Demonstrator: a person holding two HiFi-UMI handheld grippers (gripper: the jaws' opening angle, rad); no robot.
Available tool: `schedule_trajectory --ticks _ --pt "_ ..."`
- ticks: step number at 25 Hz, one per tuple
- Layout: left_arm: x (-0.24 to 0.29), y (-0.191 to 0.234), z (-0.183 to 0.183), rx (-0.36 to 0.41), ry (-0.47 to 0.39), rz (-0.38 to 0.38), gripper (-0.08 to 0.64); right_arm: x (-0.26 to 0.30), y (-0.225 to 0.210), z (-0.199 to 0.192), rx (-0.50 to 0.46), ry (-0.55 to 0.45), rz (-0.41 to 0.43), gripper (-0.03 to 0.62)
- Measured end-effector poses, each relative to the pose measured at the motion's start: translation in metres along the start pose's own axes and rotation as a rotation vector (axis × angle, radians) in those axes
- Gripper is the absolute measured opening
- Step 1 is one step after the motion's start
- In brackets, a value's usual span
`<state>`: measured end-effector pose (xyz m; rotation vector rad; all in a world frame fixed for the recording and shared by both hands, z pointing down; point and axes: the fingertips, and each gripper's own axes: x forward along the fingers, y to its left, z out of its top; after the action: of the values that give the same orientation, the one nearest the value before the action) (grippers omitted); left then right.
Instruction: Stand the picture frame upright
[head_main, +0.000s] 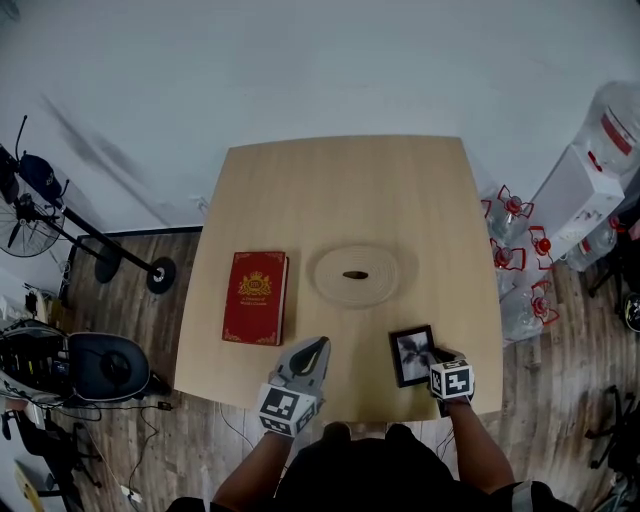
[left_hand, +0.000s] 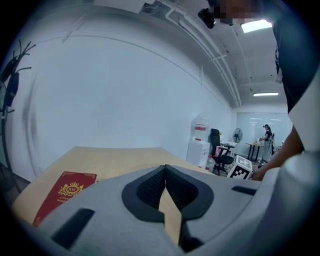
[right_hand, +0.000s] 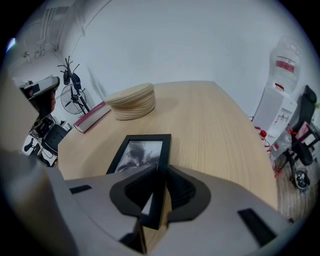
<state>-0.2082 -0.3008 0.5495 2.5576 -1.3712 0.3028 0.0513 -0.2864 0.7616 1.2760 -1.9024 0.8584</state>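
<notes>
right gripper (right_hand: 156, 200) pinches the picture frame (right_hand: 141, 152) by its right edge. the frame sits low at the near-right corner of the table (head_main: 340, 190), close to both edges. my left gripper (left_hand: 165, 186) is pressed together, empty, by the front edge. i see open tabletop beyond. woven round piece (head_main: 330, 278) and red book (head_main: 255, 297) lie farther in and to the left, clear of the frame.

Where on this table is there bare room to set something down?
Bare: the far half of the table, beyond the red book and woven piece; also the strip right of the woven piece. Crowded: the near edge, where the left gripper, right gripper and picture frame sit.
</notes>
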Motion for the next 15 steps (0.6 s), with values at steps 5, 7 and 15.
schedule_trajectory --ticks 5,7,15 --pt "-0.002 0.001 0.002 0.018 -0.004 0.000 0.000 -0.007 0.003 0.012 -0.030 -0.036 -0.012 0.064" --pt "-0.003 0.003 0.001 0.020 -0.004 0.001 0.000 -0.012 0.005 0.019 -0.040 -0.055 -0.012 0.064" --pt "-0.008 0.008 0.001 0.015 -0.011 0.007 0.000 -0.034 0.022 0.062 0.005 -0.176 0.035 0.064"
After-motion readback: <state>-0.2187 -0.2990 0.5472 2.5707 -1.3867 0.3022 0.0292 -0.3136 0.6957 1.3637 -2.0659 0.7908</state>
